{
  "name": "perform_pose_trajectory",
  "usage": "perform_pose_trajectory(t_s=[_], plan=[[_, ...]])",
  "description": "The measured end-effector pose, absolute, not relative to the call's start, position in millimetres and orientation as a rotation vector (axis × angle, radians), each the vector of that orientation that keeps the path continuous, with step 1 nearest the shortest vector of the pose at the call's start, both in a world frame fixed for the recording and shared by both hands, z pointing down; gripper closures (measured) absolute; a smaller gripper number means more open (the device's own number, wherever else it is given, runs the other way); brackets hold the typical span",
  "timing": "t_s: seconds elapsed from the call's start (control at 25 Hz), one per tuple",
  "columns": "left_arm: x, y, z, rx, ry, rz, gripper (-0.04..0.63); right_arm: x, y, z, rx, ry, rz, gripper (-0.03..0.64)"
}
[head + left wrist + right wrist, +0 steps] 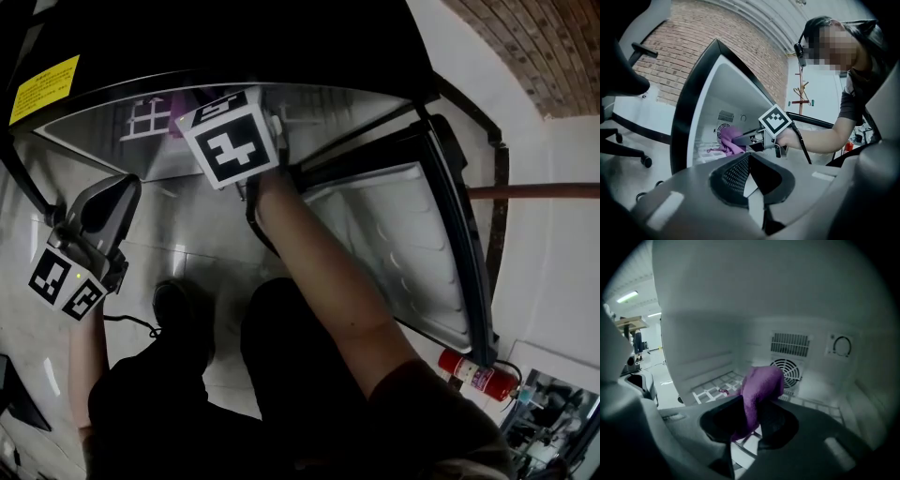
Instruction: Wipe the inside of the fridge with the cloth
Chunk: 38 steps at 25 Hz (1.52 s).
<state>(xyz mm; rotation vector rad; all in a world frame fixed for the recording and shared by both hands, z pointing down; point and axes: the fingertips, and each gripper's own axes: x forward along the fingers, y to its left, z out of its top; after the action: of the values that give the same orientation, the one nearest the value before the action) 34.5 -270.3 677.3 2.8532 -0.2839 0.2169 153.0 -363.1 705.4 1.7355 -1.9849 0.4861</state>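
White walls of the open fridge (740,310) are seen around the right gripper (751,420). The left gripper (750,168) is held outside it, jaws together and empty. The purple cloth (761,386) is clamped in the right jaws, above the wire shelf (710,391).

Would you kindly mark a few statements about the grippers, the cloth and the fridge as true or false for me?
1. The right gripper is shut on a purple cloth. True.
2. The left gripper is inside the fridge. False: it is outside, facing the opening, and holds nothing.
3. The fridge door is open. True.
4. The cloth lies spread flat on the wire shelf. False: it is bunched between the right gripper's jaws.
5. A round fan grille sits in the fridge's back wall. True.
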Motion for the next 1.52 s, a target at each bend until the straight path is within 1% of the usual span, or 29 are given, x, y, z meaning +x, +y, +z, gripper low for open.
perform_pose_trajectory(t_s=[0.24, 0.4, 0.56, 0.68, 0.8, 1.16, 1.36, 1.52], plan=[[62, -255, 678, 2.864, -0.191, 0.180, 0.578, 219, -328, 706, 1.990, -1.785, 0.525, 0.538], [68, -246, 674, 2.846, -0.141, 0.133, 0.578, 260, -307, 710, 2.164, -1.641, 0.594, 0.538], [66, -239, 675, 2.849, -0.132, 0.131, 0.578, 269, -297, 695, 2.303, -1.640, 0.601, 0.538], [65, -239, 674, 2.842, -0.134, 0.110, 0.578, 265, -296, 663, 2.422, -1.704, 0.471, 0.538], [67, -239, 673, 2.837, -0.130, 0.089, 0.578, 280, -287, 642, 2.569, -1.657, 0.402, 0.538], [74, -226, 671, 2.821, -0.067, 0.033, 0.578, 293, -261, 669, 2.733, -1.602, 0.769, 0.538], [74, -222, 673, 2.815, -0.052, 0.036, 0.578, 281, -252, 696, 2.711, -1.587, 1.000, 0.538], [68, -228, 676, 2.806, -0.085, 0.049, 0.578, 269, -243, 711, 2.680, -1.608, 1.110, 0.538]])
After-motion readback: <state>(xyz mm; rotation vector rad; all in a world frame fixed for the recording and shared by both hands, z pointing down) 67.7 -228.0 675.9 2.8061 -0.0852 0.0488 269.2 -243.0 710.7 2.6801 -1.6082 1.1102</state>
